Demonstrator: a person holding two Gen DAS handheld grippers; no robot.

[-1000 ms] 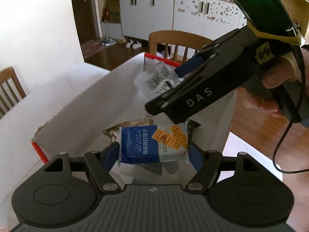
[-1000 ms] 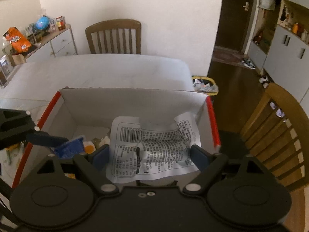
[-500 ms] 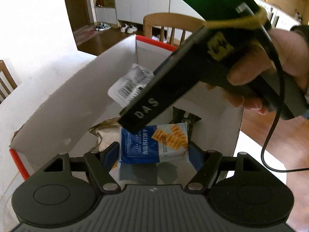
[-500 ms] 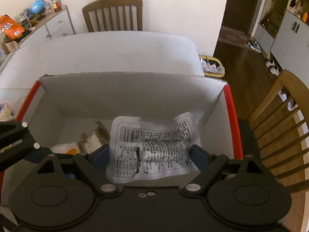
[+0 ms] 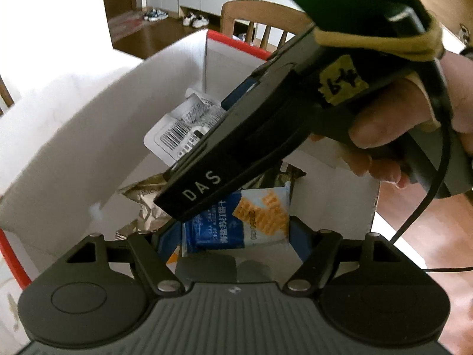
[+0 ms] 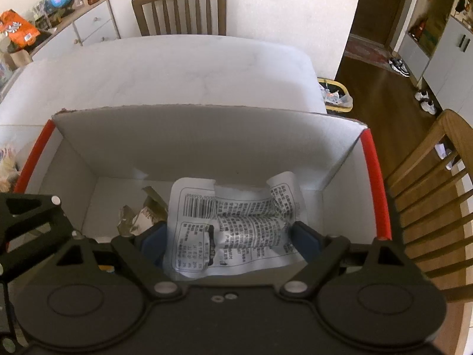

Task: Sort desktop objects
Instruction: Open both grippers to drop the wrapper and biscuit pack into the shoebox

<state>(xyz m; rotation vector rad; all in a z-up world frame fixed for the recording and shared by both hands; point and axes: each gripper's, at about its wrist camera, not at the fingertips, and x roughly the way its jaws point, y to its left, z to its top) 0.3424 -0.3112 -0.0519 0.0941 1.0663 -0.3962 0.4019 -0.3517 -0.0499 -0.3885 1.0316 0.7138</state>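
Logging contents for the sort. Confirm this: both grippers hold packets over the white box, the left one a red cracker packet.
Wrong colour. The left gripper holds a blue cracker packet, as the left wrist view shows. The right gripper does hold a printed packet over the white box.

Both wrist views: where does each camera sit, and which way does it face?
Left wrist: sits on the left gripper, facing down into the box; shows its cracker pack, the right gripper and hand.
Right wrist: sits on the right gripper, facing into the box; shows its white packet.
Shared: box, white packet.
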